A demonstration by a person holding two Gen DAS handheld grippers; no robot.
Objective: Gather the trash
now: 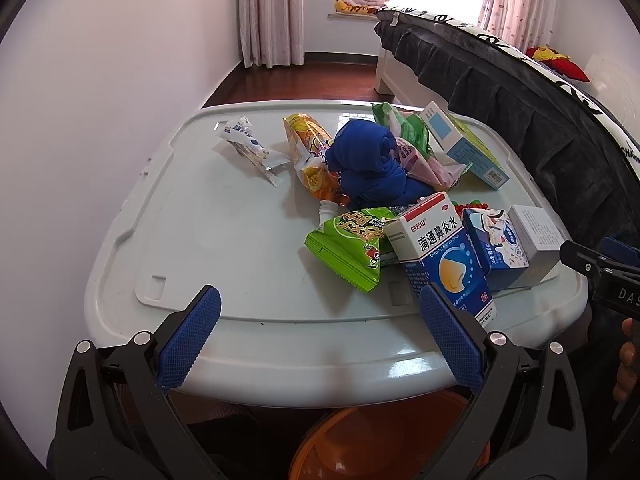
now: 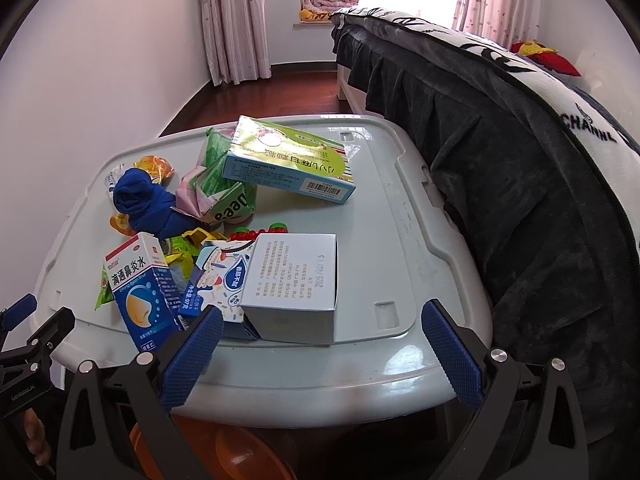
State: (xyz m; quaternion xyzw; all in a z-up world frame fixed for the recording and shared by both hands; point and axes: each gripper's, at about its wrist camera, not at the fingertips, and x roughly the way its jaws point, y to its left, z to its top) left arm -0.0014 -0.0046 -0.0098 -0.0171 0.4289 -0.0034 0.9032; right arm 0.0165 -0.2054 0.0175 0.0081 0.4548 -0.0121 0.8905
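Note:
Trash lies on a pale grey plastic lid [image 1: 224,216] [image 2: 384,208]. There is a blue-white medicine box [image 1: 444,248] [image 2: 142,284], a green snack bag [image 1: 352,246], a blue cloth [image 1: 368,160] [image 2: 146,204], an orange pouch [image 1: 310,152], a white wrapper [image 1: 250,146], a light-blue box [image 1: 464,144] [image 2: 288,160], a grey carton [image 1: 534,236] [image 2: 292,284] and a small milk carton [image 1: 496,240] [image 2: 218,280]. My left gripper [image 1: 320,322] is open and empty at the lid's near edge. My right gripper [image 2: 322,338] is open and empty, just before the grey carton.
An orange bin [image 1: 384,440] [image 2: 240,456] sits below the lid's near edge. A bed with a dark blanket [image 1: 540,120] [image 2: 520,168] runs along the right side. A white wall [image 1: 100,120] is on the left. Wooden floor [image 1: 296,80] lies beyond.

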